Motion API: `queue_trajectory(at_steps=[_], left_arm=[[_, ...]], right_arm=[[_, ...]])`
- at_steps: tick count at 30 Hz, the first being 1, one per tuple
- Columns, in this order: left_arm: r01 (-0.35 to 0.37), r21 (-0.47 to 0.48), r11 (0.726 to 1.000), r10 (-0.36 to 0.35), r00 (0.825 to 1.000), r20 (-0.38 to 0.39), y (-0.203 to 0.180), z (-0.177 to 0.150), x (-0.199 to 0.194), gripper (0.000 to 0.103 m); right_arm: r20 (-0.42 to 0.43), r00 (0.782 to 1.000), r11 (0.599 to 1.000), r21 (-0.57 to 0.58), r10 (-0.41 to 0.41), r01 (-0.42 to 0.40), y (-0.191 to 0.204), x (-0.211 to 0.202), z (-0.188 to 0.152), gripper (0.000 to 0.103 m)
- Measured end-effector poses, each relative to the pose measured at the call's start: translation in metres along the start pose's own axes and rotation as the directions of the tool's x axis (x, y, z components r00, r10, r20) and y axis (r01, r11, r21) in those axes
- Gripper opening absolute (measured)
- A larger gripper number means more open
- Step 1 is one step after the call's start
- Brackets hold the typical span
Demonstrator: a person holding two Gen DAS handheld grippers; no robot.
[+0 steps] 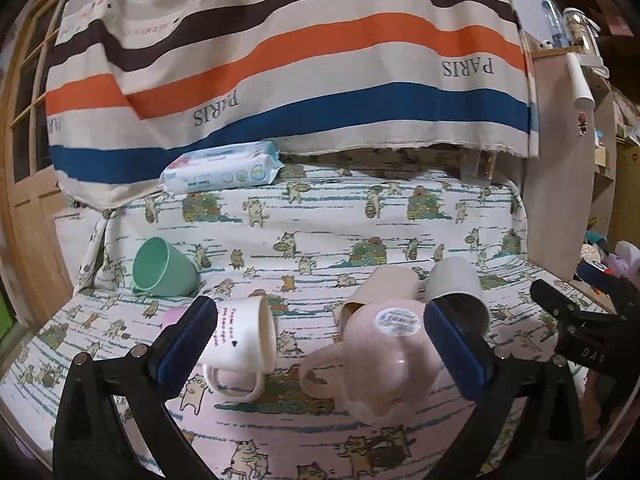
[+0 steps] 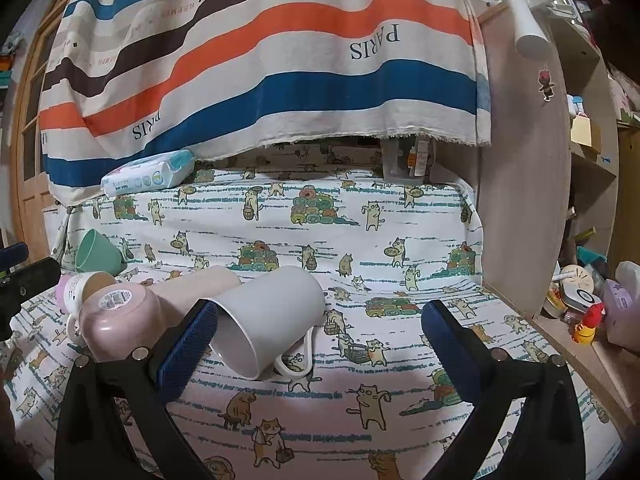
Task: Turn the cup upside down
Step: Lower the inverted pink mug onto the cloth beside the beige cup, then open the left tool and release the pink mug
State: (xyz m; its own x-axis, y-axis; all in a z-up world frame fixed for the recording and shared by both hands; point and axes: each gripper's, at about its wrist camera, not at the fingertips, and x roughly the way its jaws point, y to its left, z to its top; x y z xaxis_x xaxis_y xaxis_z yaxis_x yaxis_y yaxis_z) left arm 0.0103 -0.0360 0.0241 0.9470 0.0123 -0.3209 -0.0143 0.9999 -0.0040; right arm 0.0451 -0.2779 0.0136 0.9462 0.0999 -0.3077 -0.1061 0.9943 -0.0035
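Several cups lie on their sides on the cat-print cloth. In the left wrist view a pink mug [image 1: 384, 356] with a round label on its base lies between my open left gripper [image 1: 320, 344] fingers, close to the right finger. A white mug with writing [image 1: 244, 340] lies by the left finger. A beige cup [image 1: 380, 292], a grey mug [image 1: 460, 284] and a green cup [image 1: 162, 268] lie farther back. In the right wrist view my right gripper [image 2: 320, 340] is open; the grey mug [image 2: 268, 316] lies against its left finger. The pink mug [image 2: 120, 320] is to the left.
A striped cloth [image 1: 280, 60] hangs at the back over a wet-wipes pack [image 1: 220, 168]. A wooden panel [image 2: 528, 160] and cluttered shelves [image 2: 588, 300] stand to the right. A wooden door [image 1: 24, 160] is at the left. The right gripper's body [image 1: 580, 320] shows at the left view's right edge.
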Motion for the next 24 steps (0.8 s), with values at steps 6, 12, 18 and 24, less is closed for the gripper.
queue_trajectory(at_steps=[6, 12, 18, 24], left_arm=[[0.002, -0.023, 1.0, -0.002, 1.0, 0.013, 0.015, -0.008, 0.0, 0.103], [-0.027, -0.03, 0.999, 0.028, 0.998, 0.054, 0.028, -0.012, -0.002, 0.103], [-0.045, -0.047, 0.998, 0.049, 0.995, 0.084, 0.038, -0.015, -0.003, 0.103], [-0.057, -0.032, 0.998, 0.06, 0.995, 0.082, 0.037, -0.018, -0.001, 0.103]], right_arm=[[-0.004, 1.0, 1.0, -0.006, 0.002, -0.002, 0.0, 0.002, 0.0, 0.103], [-0.005, 1.0, 1.0, -0.006, 0.003, -0.003, 0.0, 0.002, 0.0, 0.103], [-0.007, 1.0, 1.0, -0.006, 0.002, -0.002, 0.0, 0.003, 0.0, 0.103], [-0.007, 1.0, 1.0, -0.006, 0.002, -0.002, -0.001, 0.003, 0.0, 0.103]])
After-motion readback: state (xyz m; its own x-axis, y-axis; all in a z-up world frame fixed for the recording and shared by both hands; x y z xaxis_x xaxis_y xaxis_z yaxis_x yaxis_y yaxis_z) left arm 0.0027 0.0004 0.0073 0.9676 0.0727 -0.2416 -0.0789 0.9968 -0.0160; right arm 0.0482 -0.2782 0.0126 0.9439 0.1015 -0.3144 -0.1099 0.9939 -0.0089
